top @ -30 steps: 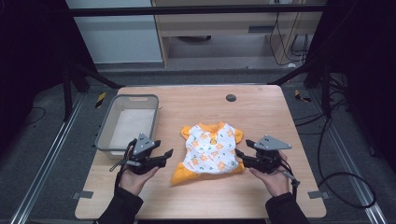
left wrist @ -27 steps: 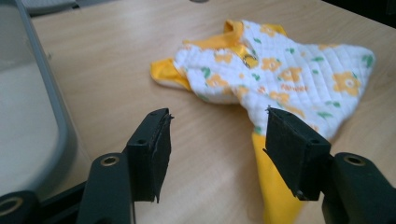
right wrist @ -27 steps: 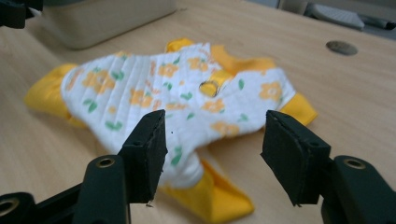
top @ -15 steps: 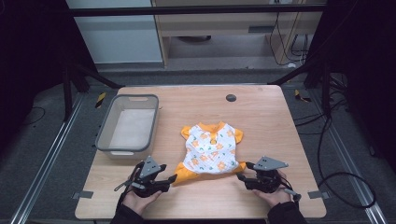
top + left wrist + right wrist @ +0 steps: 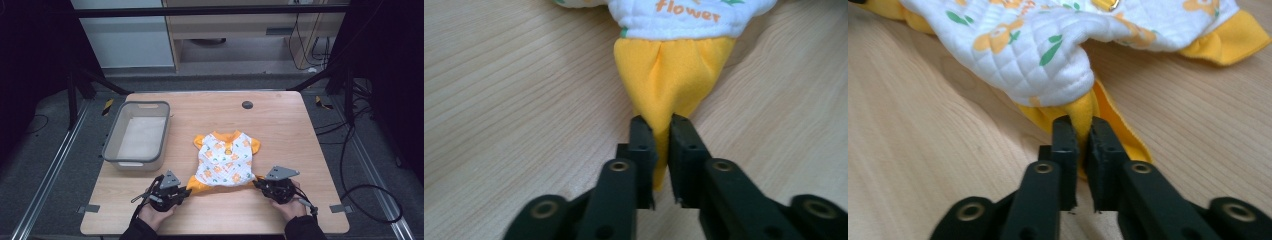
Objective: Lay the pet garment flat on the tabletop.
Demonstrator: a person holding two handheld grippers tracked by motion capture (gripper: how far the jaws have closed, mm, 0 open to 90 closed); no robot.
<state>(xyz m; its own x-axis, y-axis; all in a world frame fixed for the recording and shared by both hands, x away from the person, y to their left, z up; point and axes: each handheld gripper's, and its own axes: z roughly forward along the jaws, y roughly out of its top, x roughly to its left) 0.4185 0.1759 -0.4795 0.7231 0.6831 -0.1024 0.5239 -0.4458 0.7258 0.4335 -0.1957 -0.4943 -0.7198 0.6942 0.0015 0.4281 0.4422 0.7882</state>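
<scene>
Grey bin (image 5: 136,137) on wooden table (image 5: 280,120) holds no objects.

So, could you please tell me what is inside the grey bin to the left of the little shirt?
The grey bin looks empty: its pale floor shows bare in the high view. The strip of floor just behind its near wall is hidden from that camera.
</scene>
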